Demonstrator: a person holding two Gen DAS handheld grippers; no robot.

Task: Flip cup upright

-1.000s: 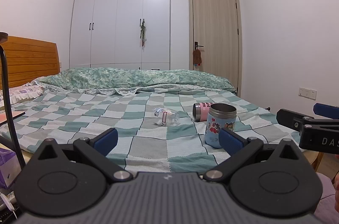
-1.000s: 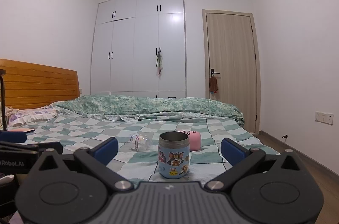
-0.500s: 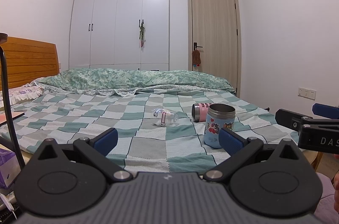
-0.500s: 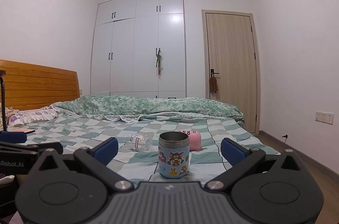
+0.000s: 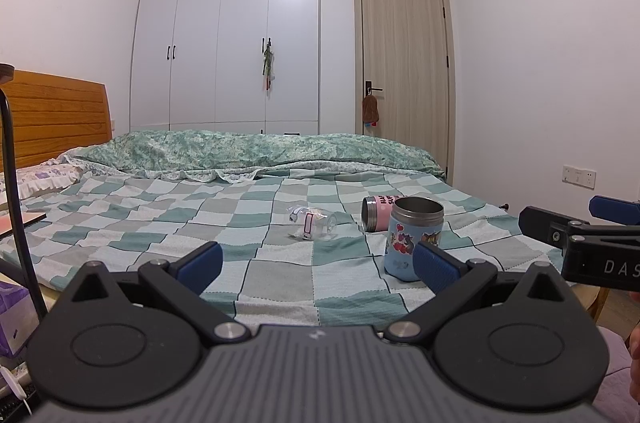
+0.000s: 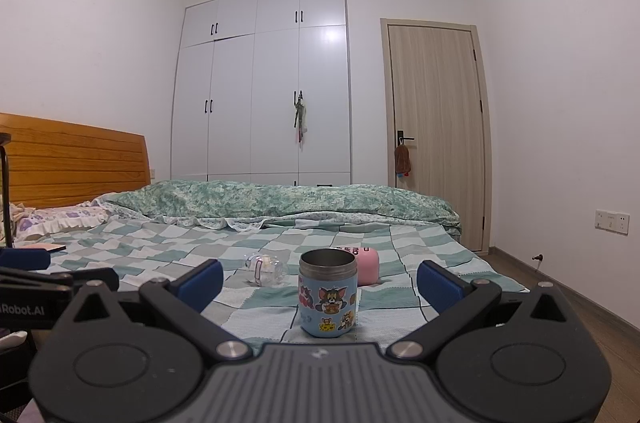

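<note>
Cups, three of them, sit on my bed's checked bedspread (image 6: 420, 299). The blue cup (image 6: 328, 293), a steel-rimmed cylinder covered in cartoon cat-and-mouse stickers, already stands upright, mouth up, at twelve o'clock from my right claw (image 6: 320, 273) and close to the near edge of the bed. Just behind it, at one o'clock, a pink cup (image 5: 378, 213) lies on its side, its steel mouth facing left and dark lettering on its wall. At eleven o'clock, a little apart, a clear cup (image 6: 267, 269) also lies on its side; it looks like thin plastic or glass, with a small pink mark.

Both my claws are spread wide and hold nothing. My left claw (image 5: 316, 261) hovers over the near edge of the bed, with the blue cup beside its right finger.

Risks, as I judge them: the bedspread is soft and rumpled, so a righted cup may tip again. The smooth round walls of the pink cup could slip or roll away as my fingers close. Reaching past the blue cup could knock it over. The clear cup's edges are hard to make out, so I might misjudge my grip.
</note>
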